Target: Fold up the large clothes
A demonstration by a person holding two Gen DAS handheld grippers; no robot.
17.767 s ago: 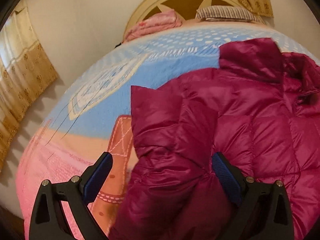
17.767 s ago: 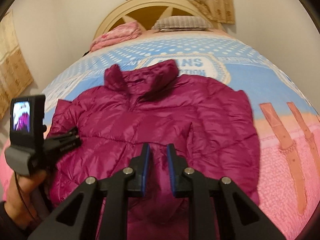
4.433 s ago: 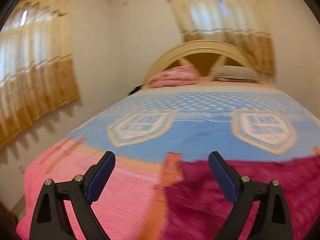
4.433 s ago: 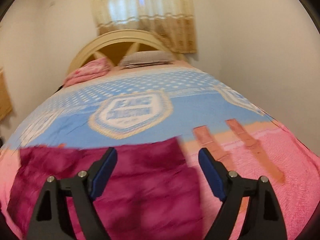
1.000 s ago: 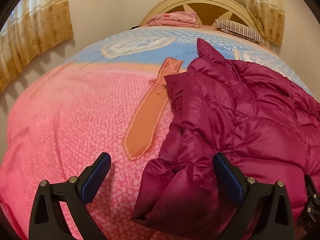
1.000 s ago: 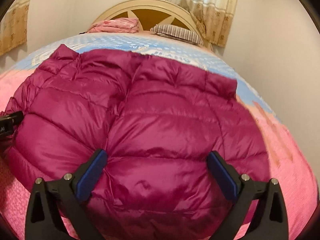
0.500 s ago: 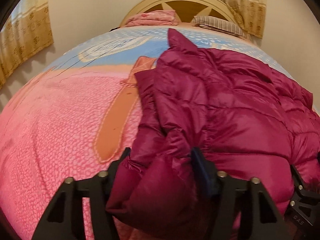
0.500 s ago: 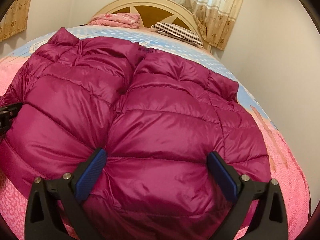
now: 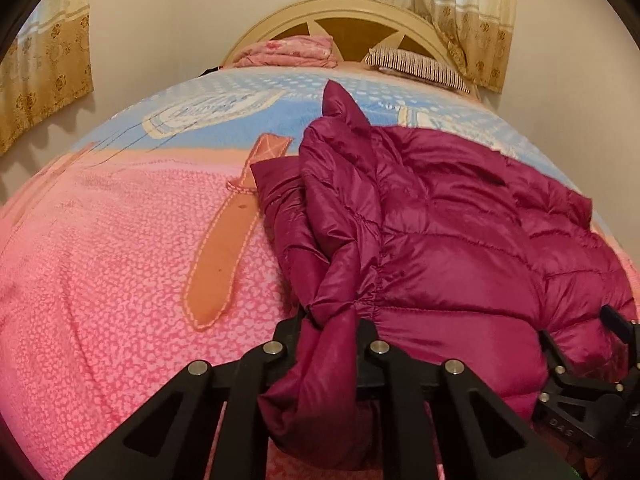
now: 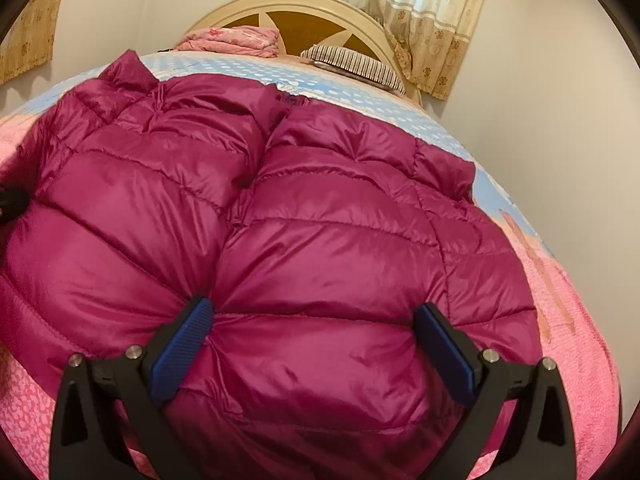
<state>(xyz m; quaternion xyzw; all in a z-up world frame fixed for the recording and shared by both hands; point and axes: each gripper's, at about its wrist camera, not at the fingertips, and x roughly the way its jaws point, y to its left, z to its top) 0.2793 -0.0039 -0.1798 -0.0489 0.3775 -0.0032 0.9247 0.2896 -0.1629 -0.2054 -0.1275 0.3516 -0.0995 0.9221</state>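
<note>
A magenta puffer jacket (image 9: 460, 240) lies partly folded on the bed, near its foot. My left gripper (image 9: 330, 326) is shut on a bunched fold at the jacket's near left edge. The cloth hangs out between the black fingers. In the right wrist view the jacket (image 10: 320, 220) fills most of the frame. My right gripper (image 10: 316, 334) is open, its blue pads pressed around the jacket's near hem. The right gripper's black frame also shows in the left wrist view (image 9: 592, 396) at the lower right.
The bed has a pink and blue blanket (image 9: 100, 260) with orange strap patterns. A folded pink quilt (image 9: 288, 52) and a striped pillow (image 9: 416, 66) lie by the cream headboard (image 10: 296, 8). Curtains hang on the walls left and behind.
My left gripper has closed on the jacket's near left edge; one second ago it was wide open over it. The right gripper has stayed open and moved slightly closer to the hem.
</note>
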